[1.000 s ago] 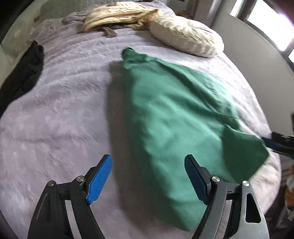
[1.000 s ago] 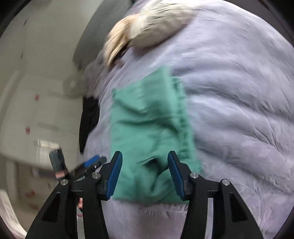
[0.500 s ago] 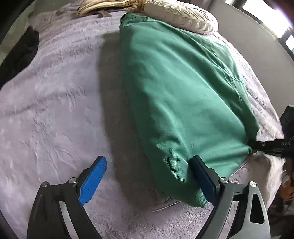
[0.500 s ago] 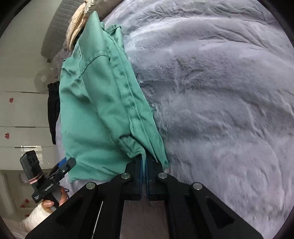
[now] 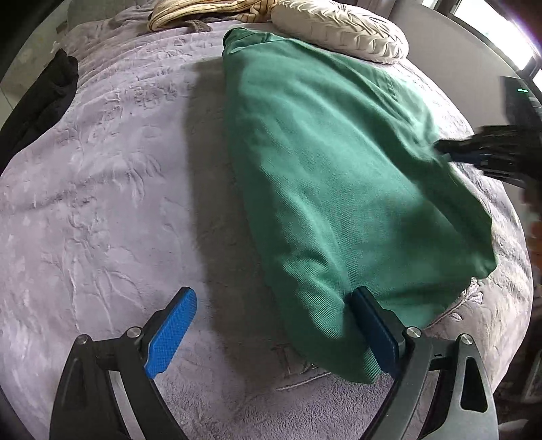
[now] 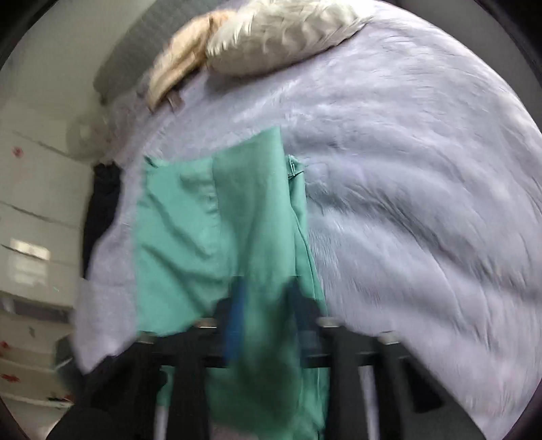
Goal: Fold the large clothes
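Observation:
A large green garment (image 5: 332, 176) lies lengthwise on the lilac bed cover (image 5: 101, 189), its near end bunched between my left fingers. My left gripper (image 5: 271, 331) is open; its right finger (image 5: 376, 335) touches the garment's near edge. In the left wrist view my right gripper (image 5: 450, 152) is a blur at the garment's right edge. In the blurred right wrist view the green garment (image 6: 216, 230) drapes between and over my right gripper (image 6: 264, 318), whose jaws stand a little apart.
A cream round pillow (image 5: 342, 30) and a beige crumpled blanket (image 5: 203, 12) lie at the head of the bed. A black garment (image 5: 40, 101) lies on the left edge. A grey wall (image 5: 467, 61) borders the bed on the right.
My right gripper, shut on the garment's edge half a second ago, now shows its jaws apart and has moved fast. The garment's right side has shifted. My left gripper stayed open at the near end.

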